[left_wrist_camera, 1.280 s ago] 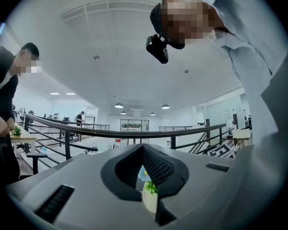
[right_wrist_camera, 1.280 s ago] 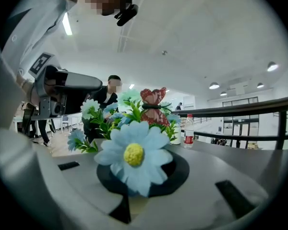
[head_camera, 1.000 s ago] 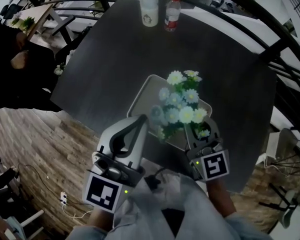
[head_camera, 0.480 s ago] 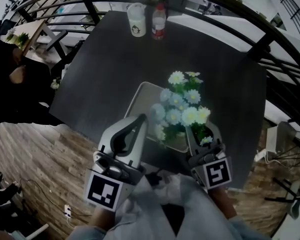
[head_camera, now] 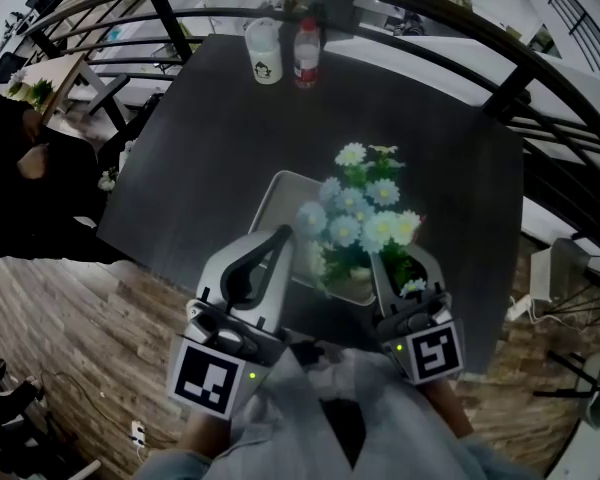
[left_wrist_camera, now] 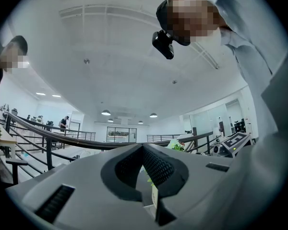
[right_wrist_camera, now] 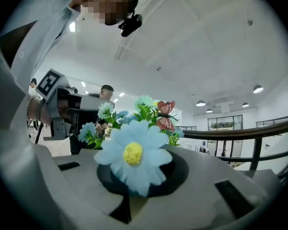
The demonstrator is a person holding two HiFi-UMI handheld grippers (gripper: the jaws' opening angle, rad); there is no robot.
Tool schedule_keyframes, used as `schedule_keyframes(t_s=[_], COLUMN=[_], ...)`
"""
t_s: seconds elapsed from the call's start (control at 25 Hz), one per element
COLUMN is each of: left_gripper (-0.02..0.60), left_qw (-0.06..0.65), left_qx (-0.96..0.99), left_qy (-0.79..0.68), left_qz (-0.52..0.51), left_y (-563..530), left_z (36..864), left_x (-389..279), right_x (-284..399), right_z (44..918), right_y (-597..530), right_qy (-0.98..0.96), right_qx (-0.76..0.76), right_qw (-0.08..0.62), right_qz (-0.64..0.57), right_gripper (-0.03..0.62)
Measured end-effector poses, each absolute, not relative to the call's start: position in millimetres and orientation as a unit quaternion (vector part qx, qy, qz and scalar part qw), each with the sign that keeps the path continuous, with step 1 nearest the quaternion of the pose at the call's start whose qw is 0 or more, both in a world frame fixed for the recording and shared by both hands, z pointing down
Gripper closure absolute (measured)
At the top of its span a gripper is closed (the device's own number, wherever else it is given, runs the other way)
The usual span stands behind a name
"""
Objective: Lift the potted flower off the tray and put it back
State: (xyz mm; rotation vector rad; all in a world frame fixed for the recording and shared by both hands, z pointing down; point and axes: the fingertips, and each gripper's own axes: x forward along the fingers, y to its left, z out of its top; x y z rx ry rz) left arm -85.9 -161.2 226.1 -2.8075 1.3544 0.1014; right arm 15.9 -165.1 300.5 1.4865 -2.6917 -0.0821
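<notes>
A potted flower with pale blue and white blooms (head_camera: 362,215) in a cream pot (head_camera: 352,285) hangs over the near end of a light grey tray (head_camera: 276,196). It is held from both sides. My left gripper (head_camera: 284,240) is shut on the pot's left rim, and a cream sliver of that rim (left_wrist_camera: 154,196) shows between its jaws. My right gripper (head_camera: 398,266) is shut on the right rim. In the right gripper view a blue bloom (right_wrist_camera: 133,156) covers its jaws. Whether the pot's base touches the tray is hidden.
The tray lies on a dark table (head_camera: 210,148). A white cup (head_camera: 265,51) and a red-labelled bottle (head_camera: 306,53) stand at its far edge. Black railings (head_camera: 500,78) curve round the back and right. A person in dark clothes (head_camera: 20,168) sits at the left, above the wooden floor (head_camera: 70,318).
Both grippers and the potted flower have risen a little over the tray, the right side more. Both grips stay as they were.
</notes>
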Motion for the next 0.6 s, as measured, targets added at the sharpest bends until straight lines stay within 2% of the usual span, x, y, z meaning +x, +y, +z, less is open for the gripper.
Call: schedule_keyframes(t_s=[0.6], left_gripper=[0.580], left_qw=[0.011], left_qx=[-0.903], left_qy=[0.426], left_qz=[0.045], left_y=[-163.3], left_z=[222.9], left_x=[-86.2], right_x=[19.0], right_z=[279.4], right_y=[-163.7], right_qy=[-0.870], right_qx=[0.489], right_qw=[0.023], right_qz=[-0.055], right_gripper=[0.560])
